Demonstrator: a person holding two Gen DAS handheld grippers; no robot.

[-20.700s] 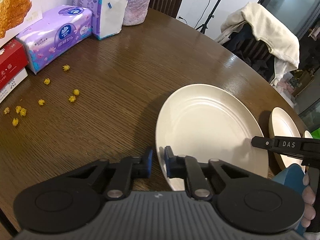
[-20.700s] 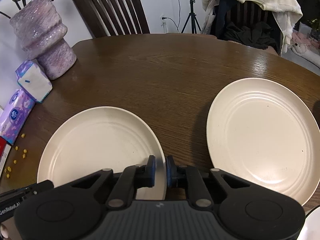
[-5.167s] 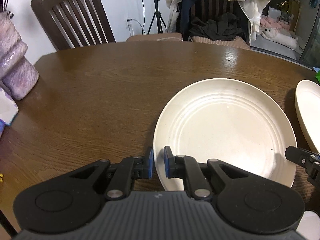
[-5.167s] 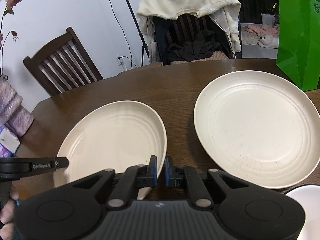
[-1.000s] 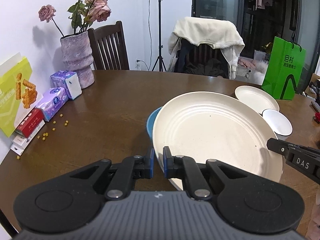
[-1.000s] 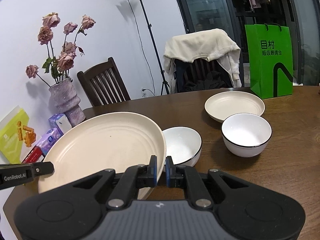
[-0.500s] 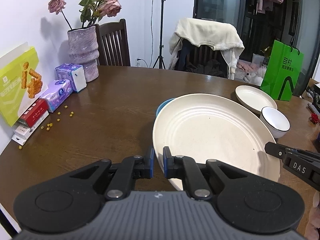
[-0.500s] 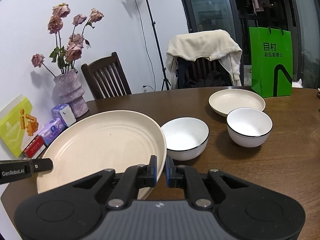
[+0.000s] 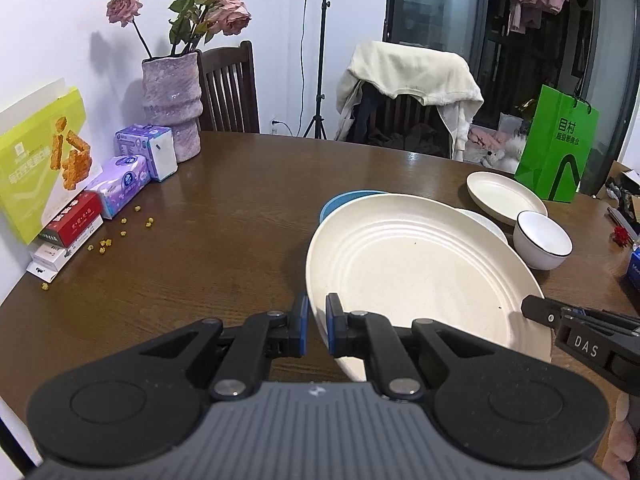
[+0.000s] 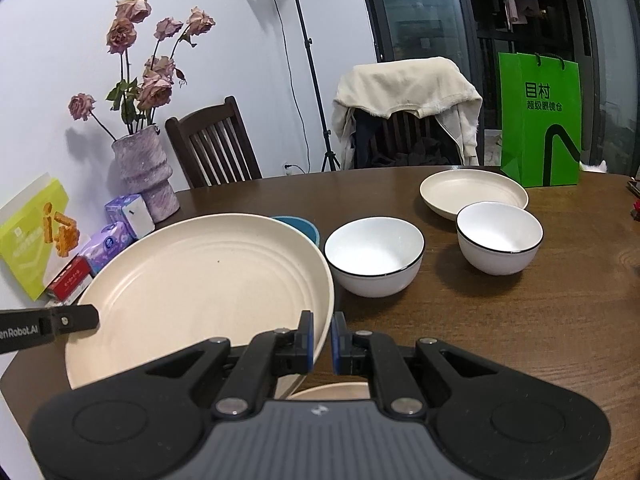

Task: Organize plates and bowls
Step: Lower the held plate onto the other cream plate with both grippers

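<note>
Left gripper (image 9: 316,326): jaws nearly closed, pinching the near-left rim of the plate (image 9: 420,272).
Right gripper (image 10: 322,338): jaws nearly closed on the opposite rim of the same plate (image 10: 200,280). Its tip also shows at the plate's right edge in the left view.
Plate position: carried between both grippers, off the table (image 9: 240,200), tilted slightly; it hangs above the near part of the tabletop.
Plate handling: judged stiff and light, likely a matte composite. The raised rim gives the pads a lip to bite. Two opposed rim grips keep it level; a single rim grip would let it swing.
Plate fragility: judged moderate. Lower it flat and avoid knocking the bowls.
Second plate (image 10: 332,391): only a sliver shows beneath the right gripper; its extent is hidden.
Blue dish (image 9: 348,202): mostly covered by the carried plate. Plate or bowl cannot be told.
Near bowl (image 10: 374,256): white, dark rim, resting on the table just beyond the carried plate. In the left view only its edge shows.
Far bowl (image 10: 500,240): same kind, just in front of the far plate (image 10: 472,192). Whether they touch cannot be told.
Bowl handling: judged glazed ceramic, heavier, slippery, chip-prone. Take them at the wall near the rim.
Underside: the table beneath the carried plate is not visible.
Person: only part of a hand (image 9: 624,432) is seen, at the frame edge.
</note>
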